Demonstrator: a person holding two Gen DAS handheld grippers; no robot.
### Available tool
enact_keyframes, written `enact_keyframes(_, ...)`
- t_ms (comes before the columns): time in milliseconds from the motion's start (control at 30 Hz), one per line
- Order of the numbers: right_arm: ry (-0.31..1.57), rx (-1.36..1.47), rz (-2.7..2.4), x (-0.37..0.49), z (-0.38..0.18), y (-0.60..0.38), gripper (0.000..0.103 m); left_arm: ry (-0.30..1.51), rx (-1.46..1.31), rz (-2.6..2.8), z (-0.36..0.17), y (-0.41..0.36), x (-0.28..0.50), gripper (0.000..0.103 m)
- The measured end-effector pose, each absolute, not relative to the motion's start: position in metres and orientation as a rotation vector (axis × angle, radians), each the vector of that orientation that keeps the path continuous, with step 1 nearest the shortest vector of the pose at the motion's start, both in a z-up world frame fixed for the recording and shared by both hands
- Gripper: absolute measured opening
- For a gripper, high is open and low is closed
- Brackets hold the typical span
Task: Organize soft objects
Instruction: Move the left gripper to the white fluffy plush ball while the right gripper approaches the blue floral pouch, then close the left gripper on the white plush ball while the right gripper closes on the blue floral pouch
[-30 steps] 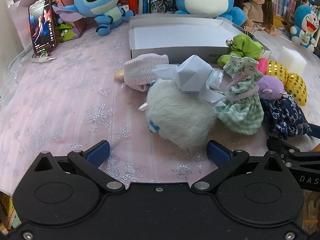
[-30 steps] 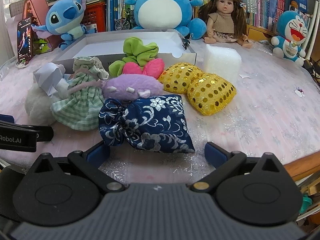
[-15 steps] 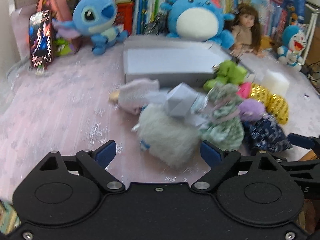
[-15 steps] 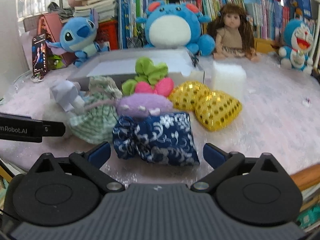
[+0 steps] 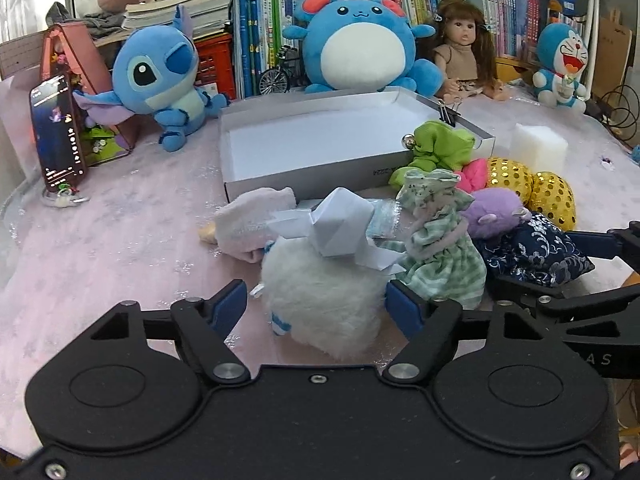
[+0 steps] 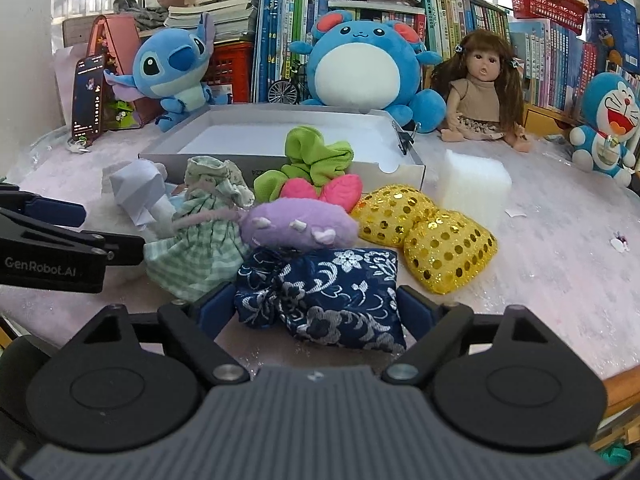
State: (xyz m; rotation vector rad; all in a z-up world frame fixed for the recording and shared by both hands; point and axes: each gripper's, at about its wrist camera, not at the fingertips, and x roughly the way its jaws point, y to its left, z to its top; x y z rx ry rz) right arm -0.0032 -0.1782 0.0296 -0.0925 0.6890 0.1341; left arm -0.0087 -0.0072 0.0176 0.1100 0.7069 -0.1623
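Tools are both closing: left tool [image 5: 316, 307] around the white fluffy toy [image 5: 320, 300], right tool [image 6: 316, 308] around the navy pouch [image 6: 320, 296]; the folded paper [image 5: 340, 228] resting on the toy may slide off.

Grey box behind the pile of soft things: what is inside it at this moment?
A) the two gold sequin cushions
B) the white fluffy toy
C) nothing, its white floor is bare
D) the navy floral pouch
C: the grey box shows only its bare white floor, while the navy floral pouch, gold sequin cushions and white fluffy toy all lie on the tablecloth in front of it.
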Motion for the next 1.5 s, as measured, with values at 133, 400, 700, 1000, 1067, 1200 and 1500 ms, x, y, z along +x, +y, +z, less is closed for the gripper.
enact_keyframes(133,0.684,-0.097,0.136,0.000,0.027,-0.179,0.090,0.714,0.098,-0.176,0.010,-0.008,0.000,0.076)
enact_keyframes(400,0.684,-0.070,0.152,0.004,0.028,-0.180,0.083,0.755,0.019,-0.183,0.007,-0.004,0.008,0.064)
enact_keyframes(700,0.634,-0.029,0.138,-0.003,0.049,-0.190,0.061,0.617,0.080,-0.154,0.042,-0.001,-0.014,0.063)
enact_keyframes(1000,0.637,-0.058,0.116,-0.006,0.049,-0.191,0.065,0.655,0.124,-0.157,0.039,-0.002,-0.017,0.066)
enact_keyframes(1067,0.648,-0.064,0.109,-0.005,0.046,-0.191,0.071,0.666,0.124,-0.147,0.036,-0.001,-0.016,0.068)
enact_keyframes(1200,0.659,-0.073,0.109,-0.003,0.041,-0.190,0.081,0.689,0.130,-0.128,0.026,0.000,-0.014,0.075)
enact_keyframes(1500,0.694,-0.137,0.106,0.004,0.026,-0.183,0.092,0.696,0.029,-0.121,0.026,0.012,-0.009,0.064)
